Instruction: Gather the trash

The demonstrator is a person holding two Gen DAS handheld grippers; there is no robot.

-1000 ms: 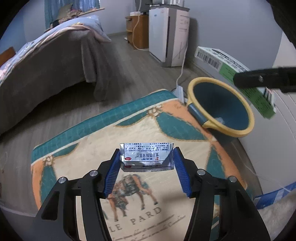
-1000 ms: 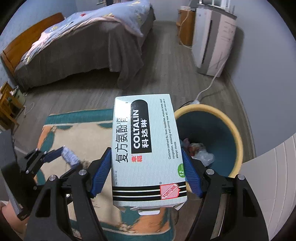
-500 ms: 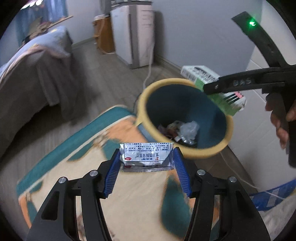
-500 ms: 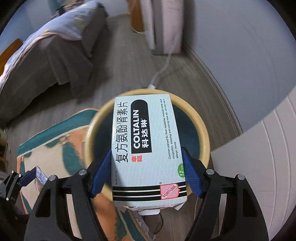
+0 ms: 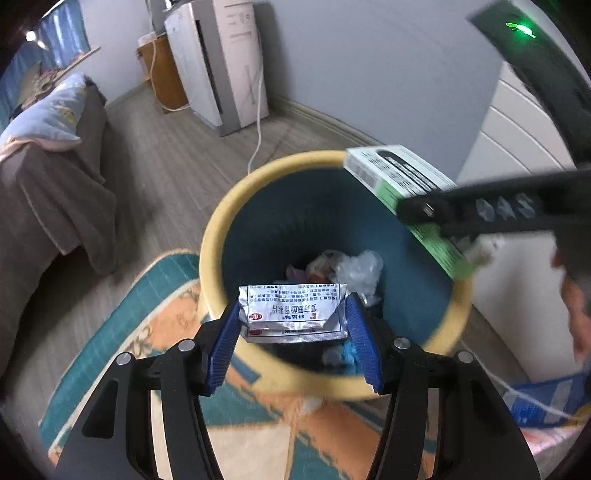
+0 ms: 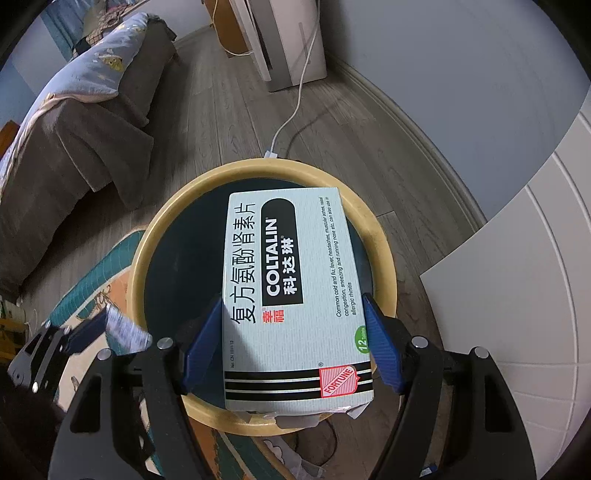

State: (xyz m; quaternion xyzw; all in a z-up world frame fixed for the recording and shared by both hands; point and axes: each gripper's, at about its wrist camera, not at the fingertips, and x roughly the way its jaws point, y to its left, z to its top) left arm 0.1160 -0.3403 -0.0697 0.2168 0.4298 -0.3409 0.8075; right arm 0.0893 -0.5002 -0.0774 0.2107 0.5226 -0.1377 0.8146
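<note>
Above the yellow-rimmed bin, a silver foil sachet is pinched between the blue pads of the left gripper, over the bin's near rim. A white COLTALIN medicine box is clamped flat in the right gripper, directly over the bin's mouth. Crumpled wrappers are seen at the bin's bottom. A patterned rug is spread beside the bin.

I see dim, cool indoor light. Fisheye bends walls, blackens corners. Right of left-wrist frame motion-blurred; green LED glows upper right. Medicine box sharp, centre of right-wrist frame.
</note>
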